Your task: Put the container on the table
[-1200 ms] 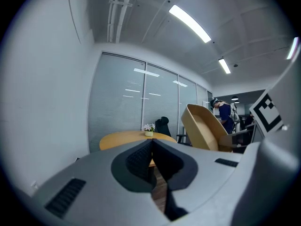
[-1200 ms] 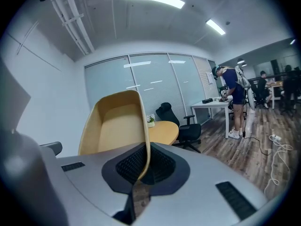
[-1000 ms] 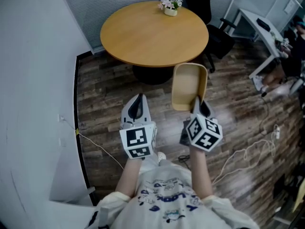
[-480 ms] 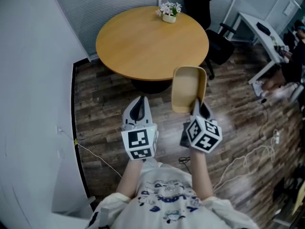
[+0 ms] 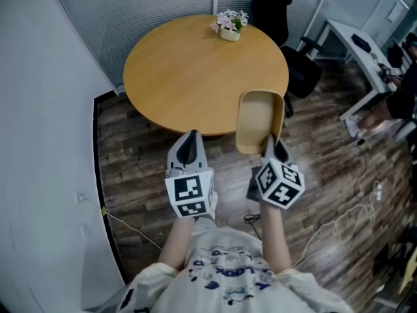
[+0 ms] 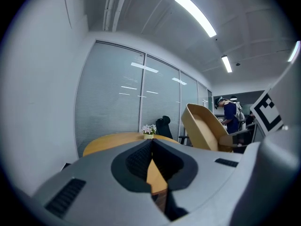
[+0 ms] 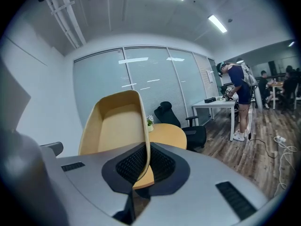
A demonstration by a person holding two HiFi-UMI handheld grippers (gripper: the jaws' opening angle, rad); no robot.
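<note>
Carrying step, by the look of it: the container is in the air, not yet on the round table. The right gripper has it by the near wall, so the body sticks out ahead of the jaws. In the head view the far end overlaps the table's near edge, and the rest hangs above the wood floor. Gripping one thin wall leaves the underside free for set-down. The right fingers are clenched on that wall, one pad each side. The container is tipped, cavity facing up and toward the left. The left gripper sits alongside, fingers closed tip to tip on nothing; only tabletop shows past them. The flower pot is at the table's far edge, well apart from the likely landing spot.
</note>
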